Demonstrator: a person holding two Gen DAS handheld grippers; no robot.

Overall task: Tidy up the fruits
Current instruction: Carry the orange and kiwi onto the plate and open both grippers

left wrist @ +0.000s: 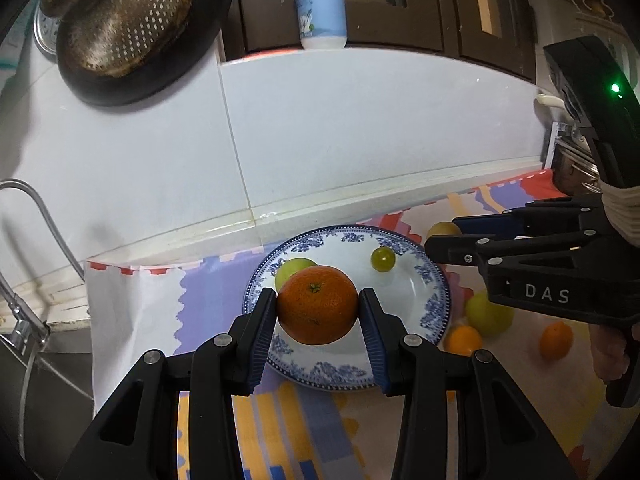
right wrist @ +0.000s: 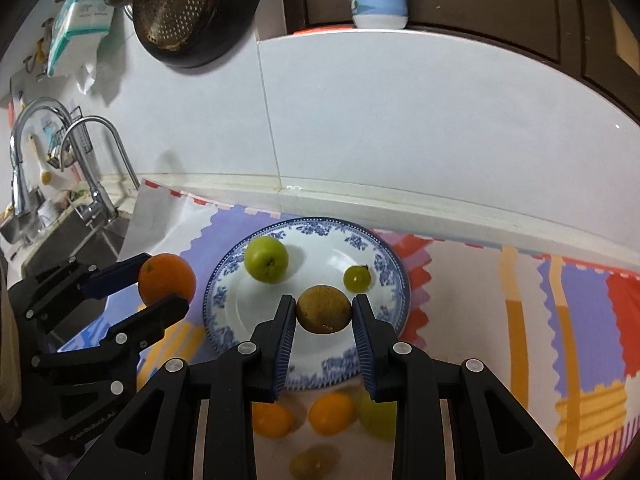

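My left gripper (left wrist: 318, 306) is shut on a large orange (left wrist: 317, 304), held above the near rim of a blue-and-white plate (left wrist: 434, 308). In the right wrist view that orange (right wrist: 167, 279) and the left gripper (right wrist: 154, 282) hang left of the plate (right wrist: 384, 264). My right gripper (right wrist: 324, 310) is shut on a small brownish-yellow fruit (right wrist: 324, 309) over the plate's front half; from the left wrist it is seen as the right gripper (left wrist: 444, 238) with the fruit (left wrist: 442, 230) at its tips. On the plate lie a green apple-like fruit (right wrist: 266, 259) and a green grape (right wrist: 357, 278).
Loose fruit lies on the patterned cloth (right wrist: 580, 320) near the plate: two small oranges (right wrist: 331, 414), a green fruit (right wrist: 378, 416) and another dim one (right wrist: 314, 462). A sink with taps (right wrist: 94, 152) is at the left. A colander (left wrist: 124, 16) and a bottle (left wrist: 320, 4) sit above the tiled wall.
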